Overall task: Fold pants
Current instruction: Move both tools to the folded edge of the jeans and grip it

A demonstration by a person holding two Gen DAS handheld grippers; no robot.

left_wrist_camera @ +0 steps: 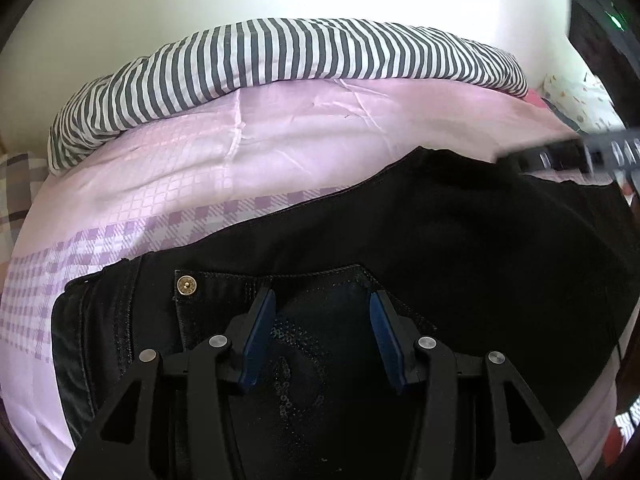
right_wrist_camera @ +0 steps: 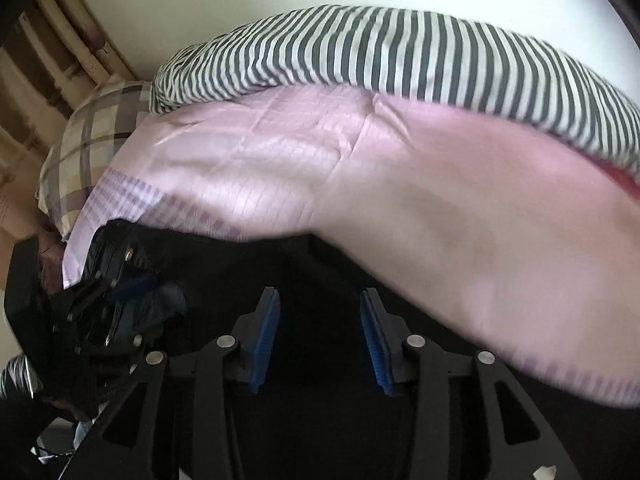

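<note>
A: Where are the black pants (left_wrist_camera: 460, 232) being kept?
B: They are being laid across the pink bed (left_wrist_camera: 280, 140).
A: And the fingers?
B: Both the left gripper (left_wrist_camera: 322, 336) and the right gripper (right_wrist_camera: 320, 332) are being held released above the fabric.

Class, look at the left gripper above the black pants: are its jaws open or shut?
Open. The left gripper shows a clear gap between its blue pads, with the black pants pocket visible between them, unpinched.
</note>
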